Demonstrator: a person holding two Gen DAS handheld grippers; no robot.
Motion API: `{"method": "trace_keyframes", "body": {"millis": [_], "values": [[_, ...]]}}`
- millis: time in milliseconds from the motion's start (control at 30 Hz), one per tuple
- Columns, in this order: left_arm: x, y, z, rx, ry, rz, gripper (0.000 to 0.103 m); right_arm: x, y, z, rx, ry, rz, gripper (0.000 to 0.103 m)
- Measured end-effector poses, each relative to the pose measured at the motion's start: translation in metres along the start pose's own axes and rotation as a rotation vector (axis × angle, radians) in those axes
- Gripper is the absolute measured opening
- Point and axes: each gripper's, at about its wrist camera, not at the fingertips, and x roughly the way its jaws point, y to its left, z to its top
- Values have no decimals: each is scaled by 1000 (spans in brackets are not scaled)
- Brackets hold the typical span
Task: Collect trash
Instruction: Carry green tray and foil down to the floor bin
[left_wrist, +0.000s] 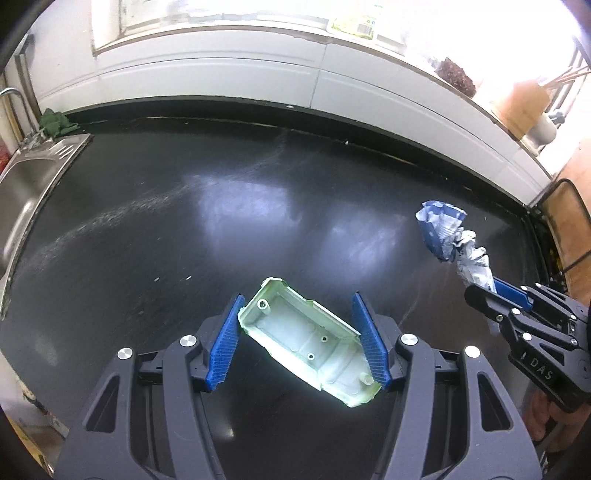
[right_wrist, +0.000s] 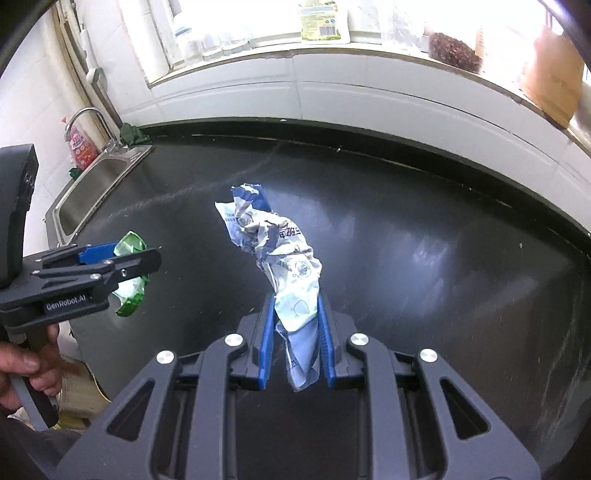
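Note:
My left gripper (left_wrist: 297, 338) is shut on a pale green plastic tray (left_wrist: 308, 338), held diagonally between its blue pads above the black counter (left_wrist: 184, 229). In the right wrist view the left gripper (right_wrist: 125, 258) shows at the left with the green tray (right_wrist: 130, 273) in its jaws. My right gripper (right_wrist: 297, 336) is shut on a crumpled white and blue wrapper (right_wrist: 273, 243) that sticks up and forward from the pads. In the left wrist view the right gripper (left_wrist: 487, 290) holds the same wrapper (left_wrist: 448, 236) at the right.
A steel sink (right_wrist: 92, 192) with a tap lies at the counter's left end, with a pink bottle (right_wrist: 79, 146) behind it. A white tiled wall and a windowsill with packets and jars (right_wrist: 454, 50) run along the back. A wooden board (left_wrist: 576, 206) stands at the right edge.

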Motion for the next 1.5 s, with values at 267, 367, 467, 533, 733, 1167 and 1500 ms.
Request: {"method": "trace_keyframes", "body": {"millis": [267, 367, 467, 533, 733, 1167, 1500], "values": [[-36, 41, -18, -10, -64, 37, 58, -9, 51, 13, -60, -37, 24, 22], [-56, 68, -27, -39, -97, 77, 58, -5, 81, 22, -111, -49, 54, 22], [-81, 102, -43, -81, -130, 129, 58, 2, 121, 30, -171, -48, 109, 22], [-96, 121, -55, -106, -148, 166, 58, 7, 156, 35, -223, -42, 159, 22], [-151, 196, -118, -209, -185, 316, 59, 20, 273, 31, -406, -11, 316, 22], [-185, 319, -273, -445, -91, 459, 59, 60, 464, -53, -697, 211, 512, 22], [-150, 359, -309, -466, -32, 399, 59, 102, 498, -106, -760, 354, 457, 22]]}}
